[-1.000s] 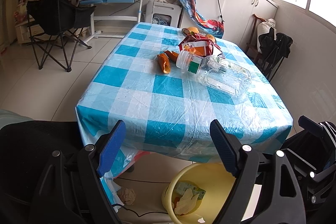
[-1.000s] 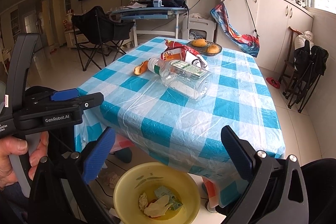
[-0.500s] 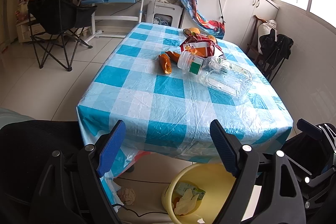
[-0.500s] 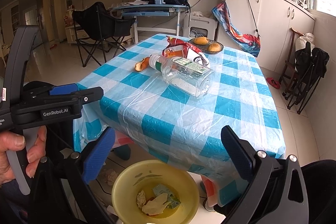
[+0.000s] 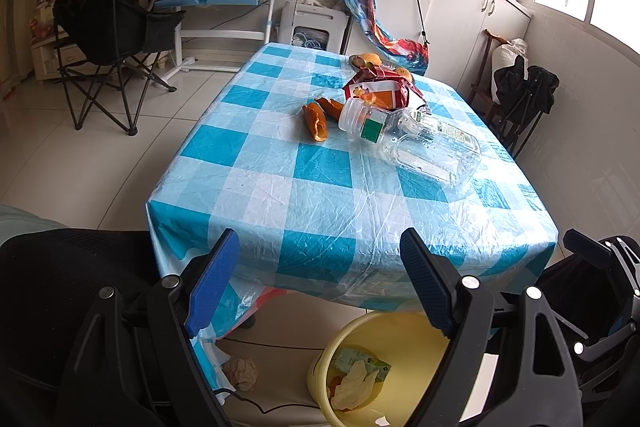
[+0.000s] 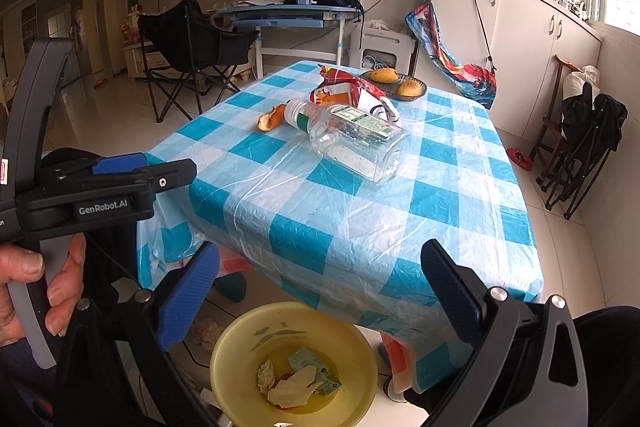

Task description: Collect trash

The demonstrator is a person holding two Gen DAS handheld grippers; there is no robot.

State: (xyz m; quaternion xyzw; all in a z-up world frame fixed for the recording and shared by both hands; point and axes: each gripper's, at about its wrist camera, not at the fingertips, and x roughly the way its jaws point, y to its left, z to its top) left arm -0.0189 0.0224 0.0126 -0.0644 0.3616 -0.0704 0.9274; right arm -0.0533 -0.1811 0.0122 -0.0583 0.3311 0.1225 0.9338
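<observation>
I hold both tools back from the near edge of the table (image 5: 256,211), pitched downward, and nothing sits between either pair of fingers. My left gripper (image 5: 320,283) stands wide, blue pads well apart; my right gripper (image 6: 320,291) is spread just as wide, with nothing in it.

The trash lies ahead and beyond my fingers, past the middle of the checked cloth: a clear plastic bottle (image 5: 416,139) on its side, the orange peel (image 5: 314,121) just to its left, and a red snack wrapper (image 5: 380,89) behind the bottle's neck. Below me, near the table's front edge, the yellow bin (image 6: 294,367) stands on the floor with scraps already in it.

What matters is the bottle's long axis. In the left view it runs from cap at upper left to base at lower right, slantwise across my line of reach. From the right gripper's view (image 6: 352,143) the base end points toward me and sits nearer the centre of that view, so I judge the right hand has the straighter approach. I would need to turn the fingers across the body, not along it. The peel lies more toward my left hand.
</observation>
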